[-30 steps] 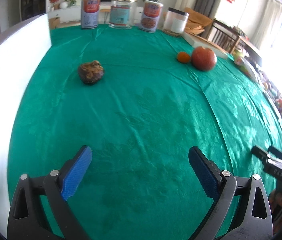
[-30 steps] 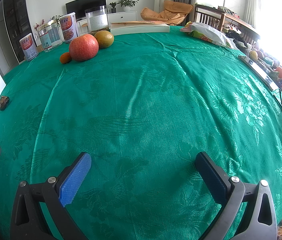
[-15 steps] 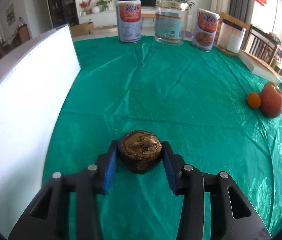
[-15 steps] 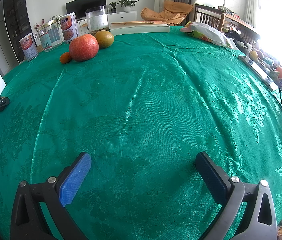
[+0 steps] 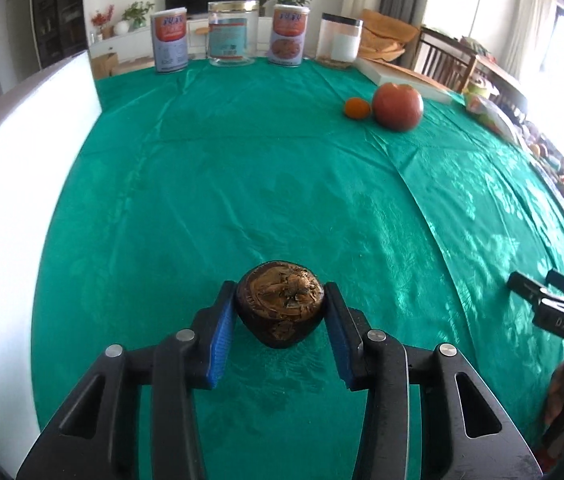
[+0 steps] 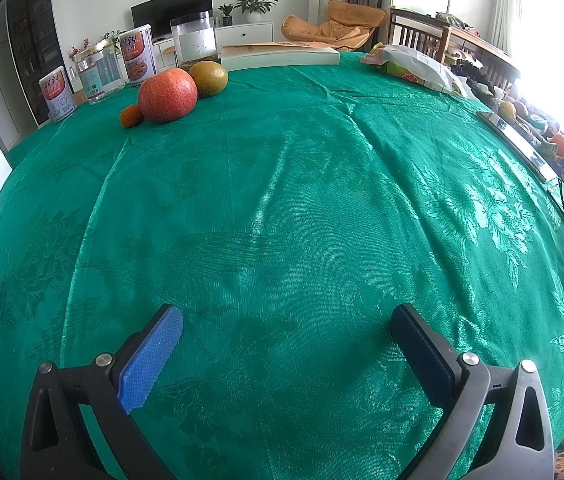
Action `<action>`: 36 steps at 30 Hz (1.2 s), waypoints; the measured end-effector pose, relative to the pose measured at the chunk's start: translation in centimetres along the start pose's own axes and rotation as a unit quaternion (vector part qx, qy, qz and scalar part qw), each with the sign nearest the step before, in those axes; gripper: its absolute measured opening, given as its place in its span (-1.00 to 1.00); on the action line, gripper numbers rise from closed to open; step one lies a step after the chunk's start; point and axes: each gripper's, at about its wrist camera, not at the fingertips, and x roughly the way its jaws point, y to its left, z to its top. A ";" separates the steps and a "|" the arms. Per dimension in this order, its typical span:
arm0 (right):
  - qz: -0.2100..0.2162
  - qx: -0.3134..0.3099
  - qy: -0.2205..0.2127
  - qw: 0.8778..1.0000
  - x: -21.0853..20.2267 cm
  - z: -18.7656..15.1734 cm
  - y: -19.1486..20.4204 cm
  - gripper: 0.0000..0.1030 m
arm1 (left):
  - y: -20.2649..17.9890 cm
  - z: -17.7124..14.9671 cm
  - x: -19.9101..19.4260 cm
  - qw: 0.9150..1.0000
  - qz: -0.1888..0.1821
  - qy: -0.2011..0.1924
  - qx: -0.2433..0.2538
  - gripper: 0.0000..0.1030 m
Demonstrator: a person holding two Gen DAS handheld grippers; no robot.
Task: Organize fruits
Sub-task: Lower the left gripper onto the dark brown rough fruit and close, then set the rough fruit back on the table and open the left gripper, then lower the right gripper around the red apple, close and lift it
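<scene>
The left gripper (image 5: pixel 280 312) clamps the brown wrinkled fruit (image 5: pixel 280 309) near the table's (image 5: pixel 242 184) left edge — carry step; next, set it beside the 3 fruits (image 6: pixel 167 95) at the far edge. Roundish, crown toward camera — no clear long axis. Right gripper (image 6: pixel 287 346) gapes wide, holding nothing

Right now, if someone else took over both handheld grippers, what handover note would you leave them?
Left gripper: shut on the dark brown wrinkled round fruit, low over the green patterned tablecloth.
Right gripper: open, empty, above bare cloth.
Far side of the table: large red apple, small orange citrus and yellow-green mango clustered together.
Done: brown fruit grasped.
Left: probably carry it over to that cluster and release it there.
</scene>
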 end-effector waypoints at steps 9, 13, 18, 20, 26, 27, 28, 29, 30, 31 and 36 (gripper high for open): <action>0.000 0.000 0.000 1.000 0.0 0.0 0.0 1.00 | 0.8 -0.6 1.0 0.999 0.041 -0.006 -0.001 0.76; 0.000 0.000 0.000 1.000 0.0 0.0 0.0 1.00 | 0.8 -0.5 1.3 0.999 0.046 -0.001 -0.001 0.89; 0.000 0.000 0.000 1.000 0.0 0.0 0.0 1.00 | 0.8 -0.5 1.4 0.999 0.048 0.001 0.000 0.92; 0.000 0.000 0.000 1.000 0.0 0.0 0.0 1.00 | 0.8 -0.5 1.4 0.999 0.048 0.001 0.000 0.93; 0.065 0.024 -0.042 0.997 -0.9 2.1 0.7 0.99 | 0.8 -0.5 1.4 0.999 0.048 0.001 0.000 0.93; 0.080 0.028 -0.049 0.995 -0.8 3.6 1.3 0.99 | 0.9 -0.5 1.4 0.999 0.049 0.001 0.000 0.94; 0.096 0.031 -0.052 0.994 -0.5 5.3 2.1 0.99 | 0.8 -0.5 1.4 0.999 0.049 0.001 0.000 0.94; 0.108 0.029 -0.057 0.992 -0.3 7.1 3.0 0.99 | 0.9 -0.5 1.5 0.999 0.049 0.001 -0.001 0.94; 0.117 0.020 -0.065 0.991 0.0 8.8 4.2 0.99 | 0.9 -0.5 1.5 0.999 0.049 0.001 0.000 0.94; 0.121 0.003 -0.070 0.990 0.6 10.4 5.5 0.99 | 0.9 -0.5 1.5 0.999 0.049 0.001 -0.001 0.94; 0.106 -0.034 -0.052 0.992 6.0 16.7 10.7 0.96 | 0.9 -0.5 1.5 0.999 0.049 0.001 -0.001 0.94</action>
